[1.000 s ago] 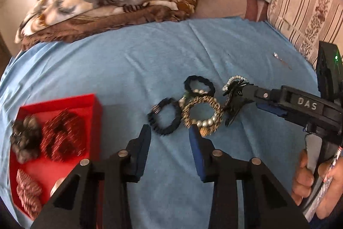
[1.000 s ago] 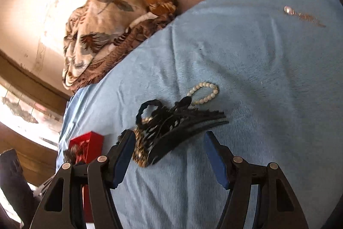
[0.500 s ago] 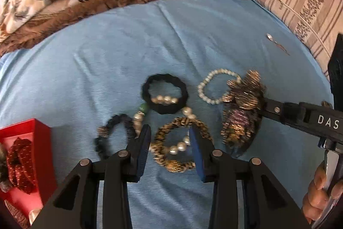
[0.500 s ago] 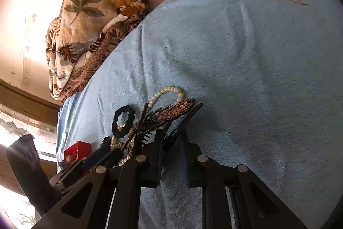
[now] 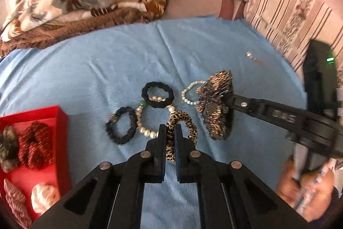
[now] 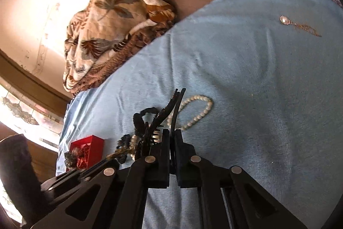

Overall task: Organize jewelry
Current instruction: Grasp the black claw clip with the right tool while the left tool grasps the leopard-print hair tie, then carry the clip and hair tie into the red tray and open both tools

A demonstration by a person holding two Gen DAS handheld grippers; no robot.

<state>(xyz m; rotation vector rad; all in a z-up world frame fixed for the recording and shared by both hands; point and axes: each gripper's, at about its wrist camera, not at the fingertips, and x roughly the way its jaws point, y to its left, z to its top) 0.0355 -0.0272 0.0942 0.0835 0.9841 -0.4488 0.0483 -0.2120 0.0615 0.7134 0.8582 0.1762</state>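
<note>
Both your grippers just snapped closed, left gripper (image 5: 169,137) pinching the leopard-print scrunchie (image 5: 182,121), right gripper (image 6: 171,138) the beaded hair claw (image 6: 159,121), ready for the red box (image 5: 62,121).

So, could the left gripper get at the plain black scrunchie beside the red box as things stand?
Probably not yet: the left gripper is shut on the leopard scrunchie. The black scrunchie lies uncovered just left of it, so the path itself looks free.

Left hand-held gripper (image 5: 170,132) clamped tight; right hand-held gripper (image 6: 171,137) likewise.
</note>
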